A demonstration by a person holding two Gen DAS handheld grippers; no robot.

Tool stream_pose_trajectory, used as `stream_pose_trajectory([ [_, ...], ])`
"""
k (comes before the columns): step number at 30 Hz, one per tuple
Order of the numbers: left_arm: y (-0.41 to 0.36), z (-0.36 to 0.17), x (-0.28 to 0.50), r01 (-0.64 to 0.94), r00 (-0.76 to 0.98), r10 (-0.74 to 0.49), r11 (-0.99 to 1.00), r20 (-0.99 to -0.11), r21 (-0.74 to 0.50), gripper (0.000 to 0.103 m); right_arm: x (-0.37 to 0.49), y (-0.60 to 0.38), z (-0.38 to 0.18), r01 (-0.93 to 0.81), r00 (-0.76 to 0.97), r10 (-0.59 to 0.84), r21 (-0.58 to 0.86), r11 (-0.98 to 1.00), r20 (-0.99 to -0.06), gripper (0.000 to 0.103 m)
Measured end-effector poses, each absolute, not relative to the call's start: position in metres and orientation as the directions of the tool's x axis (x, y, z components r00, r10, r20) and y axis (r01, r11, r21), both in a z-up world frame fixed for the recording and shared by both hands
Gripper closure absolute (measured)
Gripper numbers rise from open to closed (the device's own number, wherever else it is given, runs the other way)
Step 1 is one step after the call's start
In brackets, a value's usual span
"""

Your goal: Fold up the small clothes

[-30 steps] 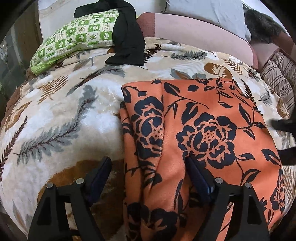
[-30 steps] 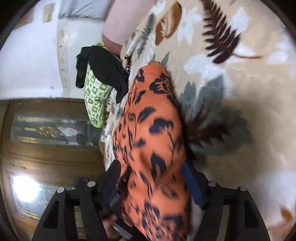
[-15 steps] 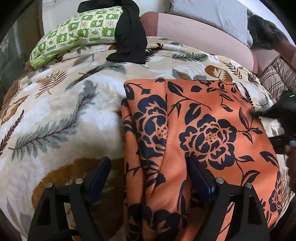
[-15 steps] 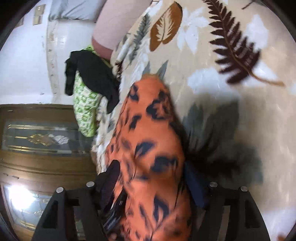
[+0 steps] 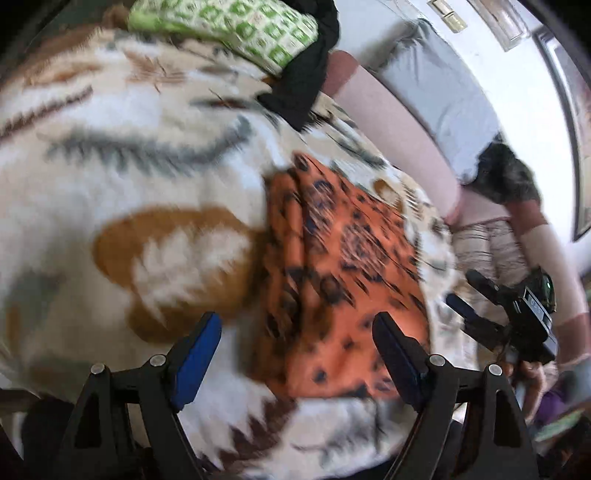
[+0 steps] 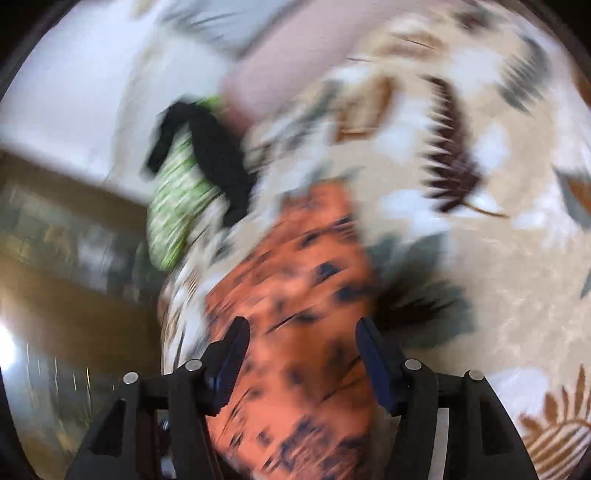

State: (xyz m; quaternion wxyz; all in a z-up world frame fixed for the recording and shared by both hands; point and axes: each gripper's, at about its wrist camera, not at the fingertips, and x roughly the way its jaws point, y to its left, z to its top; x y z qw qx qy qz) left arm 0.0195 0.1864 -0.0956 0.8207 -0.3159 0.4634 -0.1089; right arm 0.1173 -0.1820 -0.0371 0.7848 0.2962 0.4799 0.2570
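An orange garment with black flowers (image 5: 343, 269) lies folded flat on the leaf-patterned blanket (image 5: 147, 155). My left gripper (image 5: 295, 336) is open and hangs above the garment's near edge without touching it. The right gripper (image 5: 480, 295) shows in the left wrist view at the garment's right side, open. In the right wrist view the garment (image 6: 295, 295) lies under and ahead of my open right gripper (image 6: 301, 343); I cannot tell if it touches the cloth. Both views are blurred.
A green-and-white pillow (image 5: 236, 29) with a black garment (image 5: 306, 77) draped over it lies at the far end of the bed. A pink bolster (image 5: 399, 129) and grey pillow (image 5: 447, 99) line the far side. A wooden door (image 6: 55, 277) stands beyond the bed.
Both grippers have pulled back and swung; the views are now motion-blurred. The left gripper has lifted away from the garment. The right gripper has withdrawn to the garment's right edge.
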Motion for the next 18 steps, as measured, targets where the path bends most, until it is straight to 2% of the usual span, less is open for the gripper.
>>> stream_pose_trajectory([
  [3,0.174,-0.11,0.021,-0.106,0.51,-0.519,0.754,-0.686,-0.649,0.02,0.109,-0.139,-0.033,-0.231,0.325,0.718,0.685,0.691,-0.615,0.039],
  [4,0.172,-0.12,0.023,-0.117,0.487,-0.53,0.748,-0.695,-0.653,0.044,0.106,-0.132,-0.04,-0.229,0.303,0.703,0.667,0.709,-0.643,0.039],
  [5,0.173,-0.134,0.029,-0.153,0.443,-0.521,0.758,-0.73,-0.634,0.075,0.107,-0.128,-0.049,-0.22,0.281,0.7,0.666,0.712,-0.656,0.039],
  [7,0.188,-0.147,0.033,-0.212,0.447,-0.562,0.689,-0.696,-0.693,0.078,0.113,-0.123,-0.075,-0.175,0.219,0.706,0.684,0.708,-0.674,0.039],
  [11,0.168,-0.119,0.033,-0.083,0.463,-0.466,0.824,-0.754,-0.56,0.077,0.114,-0.132,-0.084,-0.144,0.228,0.744,0.734,0.663,-0.628,0.039],
  [13,0.173,-0.139,0.038,-0.139,0.405,-0.521,0.777,-0.752,-0.613,0.07,0.114,-0.138,-0.087,-0.148,0.219,0.75,0.738,0.658,-0.625,0.039],
  [15,0.181,-0.135,0.039,-0.16,0.401,-0.56,0.737,-0.725,-0.657,0.061,0.114,-0.14,-0.087,-0.138,0.208,0.761,0.752,0.645,-0.614,0.039],
  [16,0.183,-0.123,0.041,-0.153,0.416,-0.539,0.753,-0.733,-0.64,0.053,0.118,-0.132,-0.087,-0.141,0.203,0.762,0.752,0.644,-0.615,0.039],
  [18,0.184,-0.104,0.048,-0.102,0.469,-0.517,0.773,-0.716,-0.626,0.048,0.118,-0.136,-0.086,-0.147,0.193,0.766,0.754,0.64,-0.613,0.039],
])
